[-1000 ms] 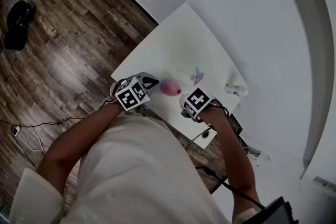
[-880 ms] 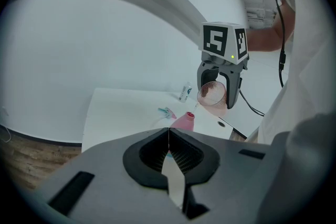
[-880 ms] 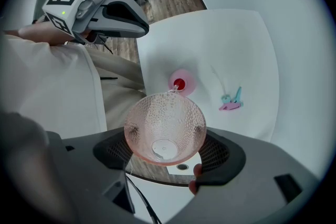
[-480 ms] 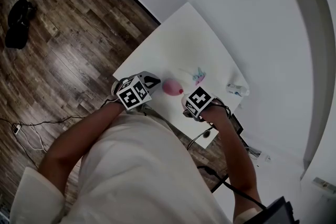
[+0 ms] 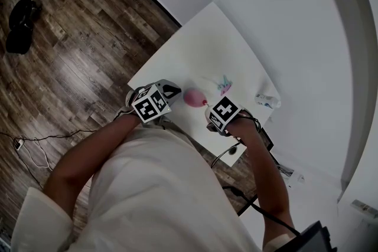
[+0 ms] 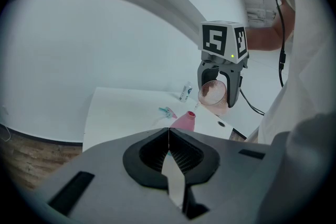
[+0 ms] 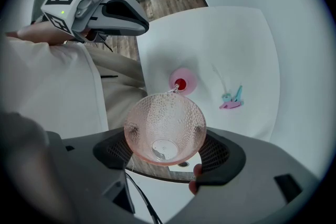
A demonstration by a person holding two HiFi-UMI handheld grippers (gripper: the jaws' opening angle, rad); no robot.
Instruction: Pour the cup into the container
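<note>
A white worktop (image 5: 201,44) stands on a dark wood floor (image 5: 71,50), seen from above over a person's pale sleeves. A pink container (image 7: 182,81) with a small red mouth stands upright on the worktop, near the edge closest to the person.

The right tongs (image 7: 168,152) are closed on a clear pink cup (image 7: 164,128) with a pebbled surface, one jaw on each side of its bowl. The cup is held above the container and just to the person's side of it. It is tipped so that its lip points down at the red mouth. A little clear liquid sits in the bottom of the cup. In the left gripper view a thin pale streak shows between the cup's lip and the container's mouth.

The left tongs (image 6: 168,139) are pressed together with nothing between them. They hover in the air to the left of the container, well clear of it and pointing toward it.

Beyond the container, away from the person, a small turquoise and pink item (image 7: 232,99) lies flat on the worktop. Farther off, near the worktop's far right corner, is a small clear bottle (image 6: 186,92).
</note>
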